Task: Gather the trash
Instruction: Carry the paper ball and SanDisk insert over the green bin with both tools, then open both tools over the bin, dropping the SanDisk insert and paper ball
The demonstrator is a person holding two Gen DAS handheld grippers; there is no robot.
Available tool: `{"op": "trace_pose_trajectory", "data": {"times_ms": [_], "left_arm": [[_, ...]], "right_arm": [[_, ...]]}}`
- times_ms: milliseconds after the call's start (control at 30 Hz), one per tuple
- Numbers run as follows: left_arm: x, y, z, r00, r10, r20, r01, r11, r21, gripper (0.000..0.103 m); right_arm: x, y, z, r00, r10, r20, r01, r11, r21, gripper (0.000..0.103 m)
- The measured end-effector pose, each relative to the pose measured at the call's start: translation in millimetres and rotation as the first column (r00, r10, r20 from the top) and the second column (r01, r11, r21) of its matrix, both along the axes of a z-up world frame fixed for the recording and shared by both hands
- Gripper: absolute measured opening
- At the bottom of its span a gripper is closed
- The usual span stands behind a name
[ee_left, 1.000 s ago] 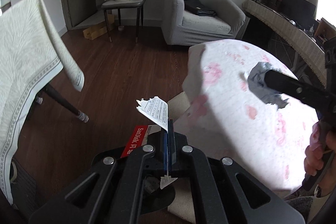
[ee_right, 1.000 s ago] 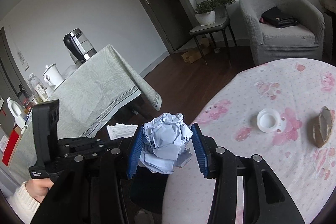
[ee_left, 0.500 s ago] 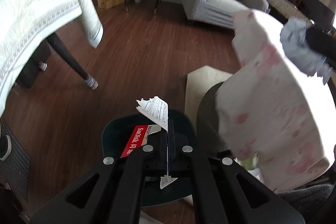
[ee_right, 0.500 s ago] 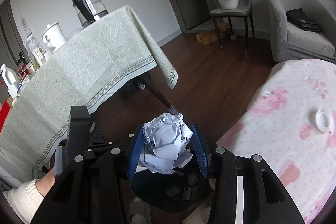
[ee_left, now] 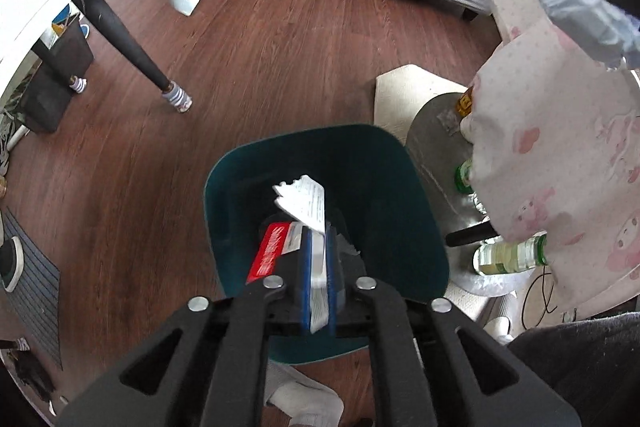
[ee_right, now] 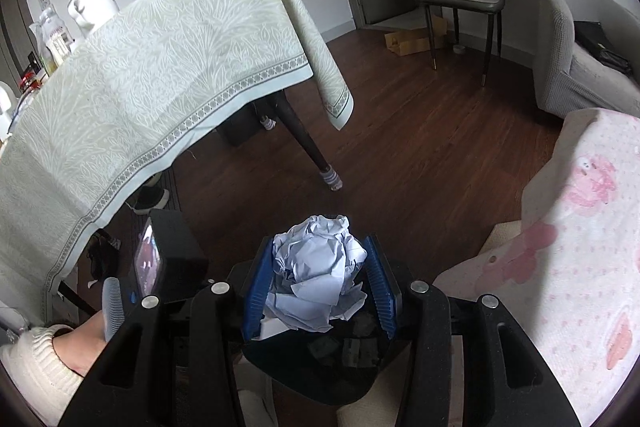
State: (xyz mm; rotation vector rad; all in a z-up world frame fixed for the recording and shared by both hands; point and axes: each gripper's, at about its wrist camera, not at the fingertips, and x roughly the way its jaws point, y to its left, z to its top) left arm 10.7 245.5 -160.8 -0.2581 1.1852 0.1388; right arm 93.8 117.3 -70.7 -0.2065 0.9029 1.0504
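While the torn paper slip (ee_left: 306, 201) sits pinched between the pads of my left gripper (ee_left: 319, 283) over the teal trash bin (ee_left: 224, 211), my right gripper (ee_right: 320, 287) clamps a crumpled paper ball (ee_right: 320, 267) above it too. Released off-centre, the light slip could flutter onto the wood floor (ee_left: 260, 39).

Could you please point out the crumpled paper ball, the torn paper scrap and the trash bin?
crumpled paper ball (ee_right: 318, 267), right wrist view, middle of the wad.
torn paper scrap (ee_left: 306, 201), left wrist view, printed upper part.
trash bin (ee_left: 400, 219), left wrist view, inner right wall.
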Motion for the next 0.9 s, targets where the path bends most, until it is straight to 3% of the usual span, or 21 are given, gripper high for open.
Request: {"op": "trace_pose_trajectory", "data": {"times_ms": [100,167,267,433,533,667,900], "left_arm": [[-3.7,6.6,2.3,1.000,0.020,0.000,-0.020,1.000,-0.006,0.015],[-6.0,11.9,5.1,0.999,0.033,0.010,-0.033,0.999,-0.010,0.029],[-7.9,18.8,9.8,0.998,0.047,0.029,-0.047,0.999,-0.004,0.038],[-13.3,21.0,26.8,0.994,0.051,0.092,-0.054,0.998,0.027,0.050],[-16.8,23.0,38.5,0.988,0.056,0.144,-0.062,0.997,0.040,0.064],[-20.0,26.6,55.4,0.974,0.072,0.215,-0.076,0.997,0.012,0.070],[-25.7,29.0,91.7,0.940,0.089,0.329,-0.107,0.994,0.038,0.072]], "right_arm": [[0.5,7.0,-8.0,1.000,0.004,-0.010,-0.004,1.000,-0.019,0.046],[-0.4,12.1,-13.4,1.000,0.009,-0.012,-0.009,0.999,-0.034,0.046],[-0.9,17.9,-20.9,1.000,0.015,-0.018,-0.016,0.998,-0.055,0.046],[-1.9,26.8,-31.6,0.999,0.022,-0.029,-0.024,0.996,-0.083,0.046],[-1.1,32.0,-42.2,0.999,0.024,-0.037,-0.028,0.993,-0.112,0.046],[-0.1,40.3,-58.2,0.998,0.026,-0.052,-0.033,0.988,-0.153,0.046],[2.1,47.8,-86.1,0.996,0.022,-0.085,-0.040,0.975,-0.217,0.047]]}}
